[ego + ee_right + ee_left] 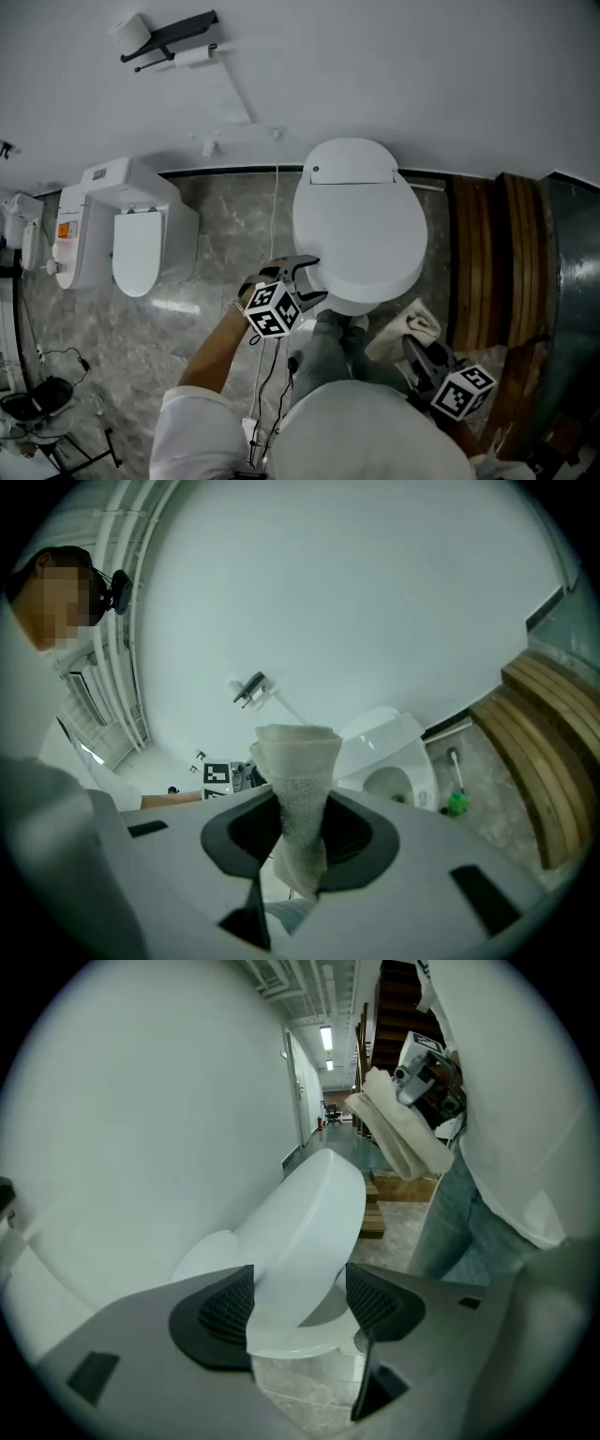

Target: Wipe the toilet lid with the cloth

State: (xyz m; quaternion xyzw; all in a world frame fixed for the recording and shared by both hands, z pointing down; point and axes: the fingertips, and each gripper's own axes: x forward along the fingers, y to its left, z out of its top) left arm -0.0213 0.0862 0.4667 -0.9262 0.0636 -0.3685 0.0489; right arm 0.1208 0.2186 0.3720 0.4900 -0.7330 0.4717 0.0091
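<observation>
Toilet lid [361, 225], white oval plastic, sits centre, left tool [305, 281] at its front edge. Left gripper view: jaws released, straddling that stiff, slippery edge. Right gripper view: right tool [300, 832] clenched on soft, light cream terry cloth [298, 761], best held mid-fold.

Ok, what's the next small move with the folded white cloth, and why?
Probably carry the right gripper, shut on the folded white cloth, forward onto the closed white toilet lid: in the head view the cloth sits just short of the lid's front edge, so no wiping can start.
</observation>
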